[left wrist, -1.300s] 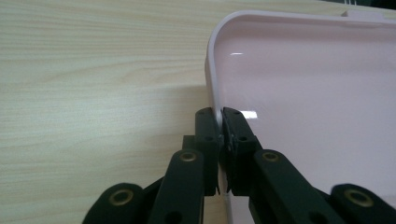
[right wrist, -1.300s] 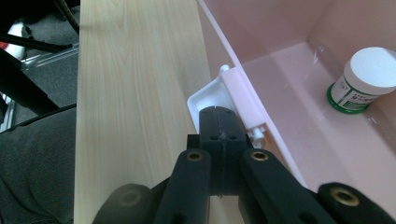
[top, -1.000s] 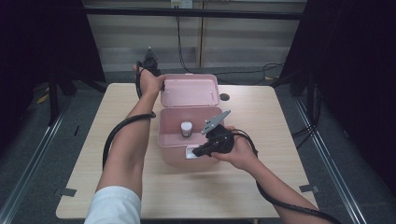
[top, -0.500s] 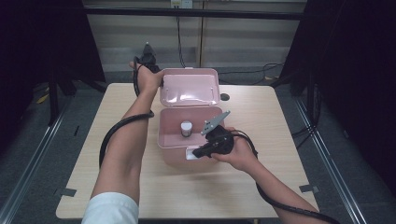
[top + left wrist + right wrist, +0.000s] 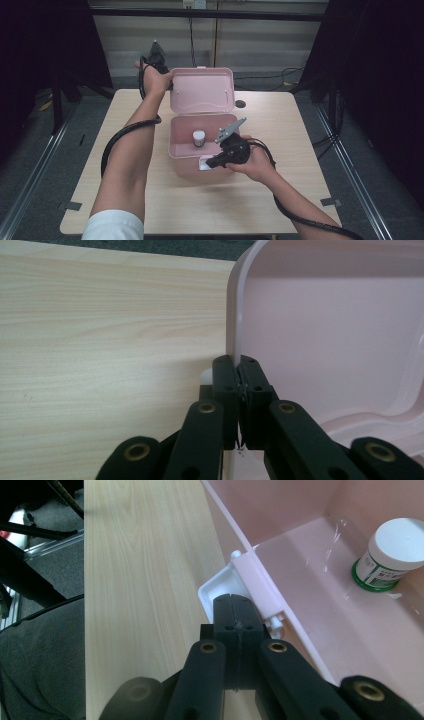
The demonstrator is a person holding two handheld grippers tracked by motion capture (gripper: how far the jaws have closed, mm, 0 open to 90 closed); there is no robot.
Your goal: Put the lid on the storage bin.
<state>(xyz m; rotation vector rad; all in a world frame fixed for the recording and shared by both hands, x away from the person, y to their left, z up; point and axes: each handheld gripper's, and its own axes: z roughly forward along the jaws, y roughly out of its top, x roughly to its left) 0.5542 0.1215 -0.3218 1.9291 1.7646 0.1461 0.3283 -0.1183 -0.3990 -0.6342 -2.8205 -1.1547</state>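
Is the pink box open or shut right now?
Open: the lid stands upright, pinched at its edge by the left gripper, and a small jar shows inside.

Only print you get: label on small jar [image 5: 387, 562] inside pink box [image 5: 320, 645]. Right gripper view shows white label with green band and few lines of dark print under white cap. Letters too small and blurred to read; no word, brand or number comes out. High view shows same jar [image 5: 199, 138] as pale speck, label unreadable. Box lid [image 5: 325, 330], box walls and surface [image 5: 100, 340] carry no lettering you can read.
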